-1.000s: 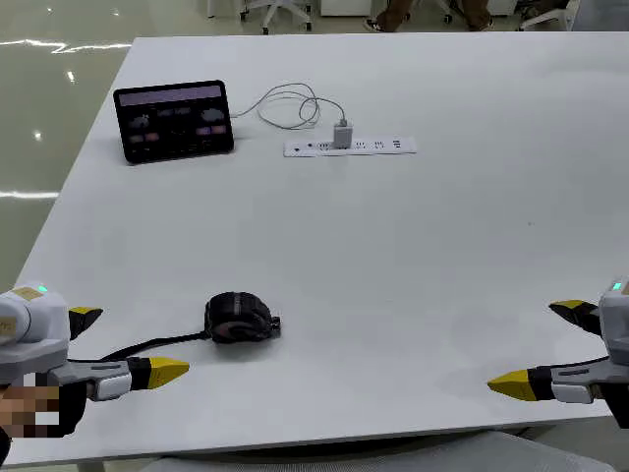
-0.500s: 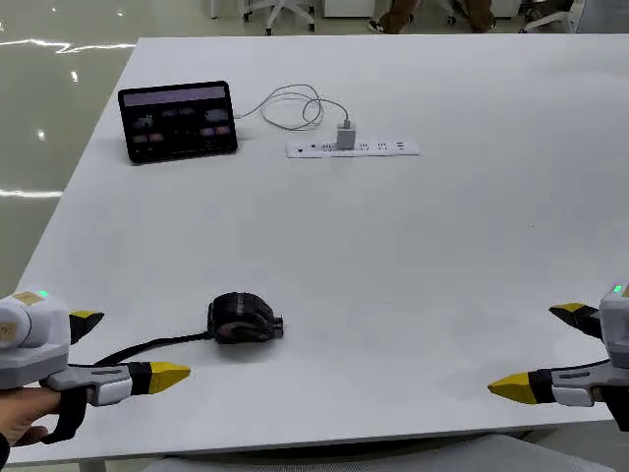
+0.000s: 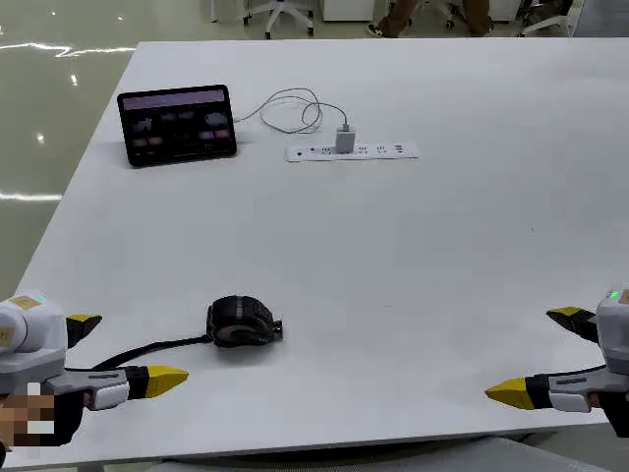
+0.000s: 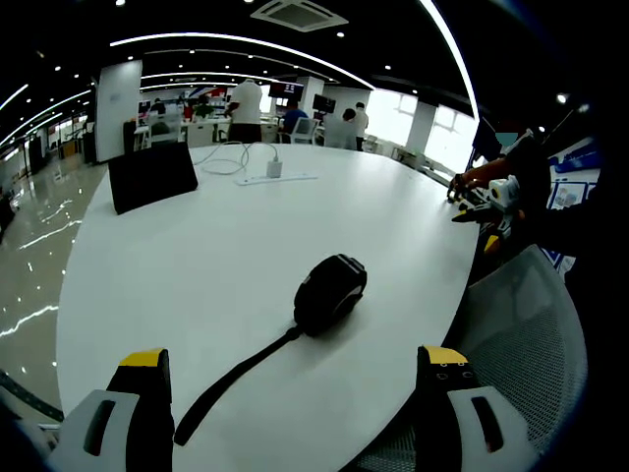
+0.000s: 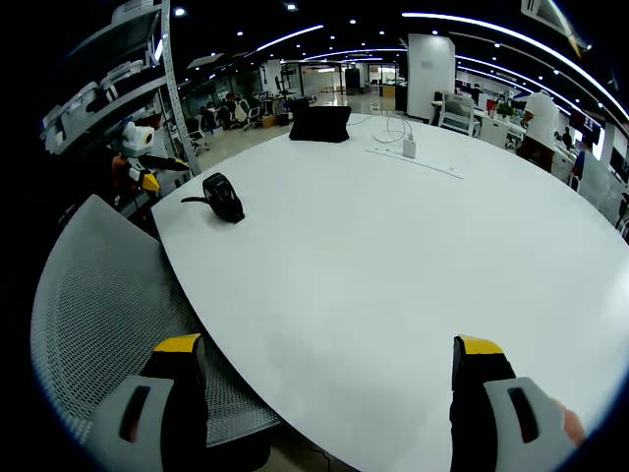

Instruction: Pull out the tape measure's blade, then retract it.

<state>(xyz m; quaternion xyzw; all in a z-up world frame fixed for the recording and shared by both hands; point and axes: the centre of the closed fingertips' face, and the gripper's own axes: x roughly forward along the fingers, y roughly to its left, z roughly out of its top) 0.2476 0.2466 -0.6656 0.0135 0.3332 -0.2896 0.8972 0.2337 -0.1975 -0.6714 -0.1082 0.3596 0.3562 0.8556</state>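
White and smooth, one broad worktop (image 3: 413, 246) takes up most of the head view, with glossy floor (image 3: 44, 98) at the upper left. One tape measure (image 3: 241, 321) lies at the lower left of it: a rounded, matte black case with one flat black strap (image 3: 147, 348) trailing toward the lower left corner.

I have two pairs of fingers, grey with pointed yellow tips. My left fingers (image 3: 162, 379) are spread wide at the lower left, gripping nothing, with the strap's end between them. My right fingers (image 3: 511, 391) are likewise released at the lower right, well apart from the case.

At the upper left stands one dark rectangular tablet (image 3: 177, 124), propped upright. Near the top centre lies one long white power strip (image 3: 373, 150) with one white plug (image 3: 345, 138) seated in it. One thin white cable (image 3: 290, 108) loops from the plug toward the tablet.

In the left gripper view the case sits at centre, ahead of both yellow tips and untouched. In the right gripper view it is small at the upper left, and one grey mesh chair (image 5: 98, 315) curves along the lower left.
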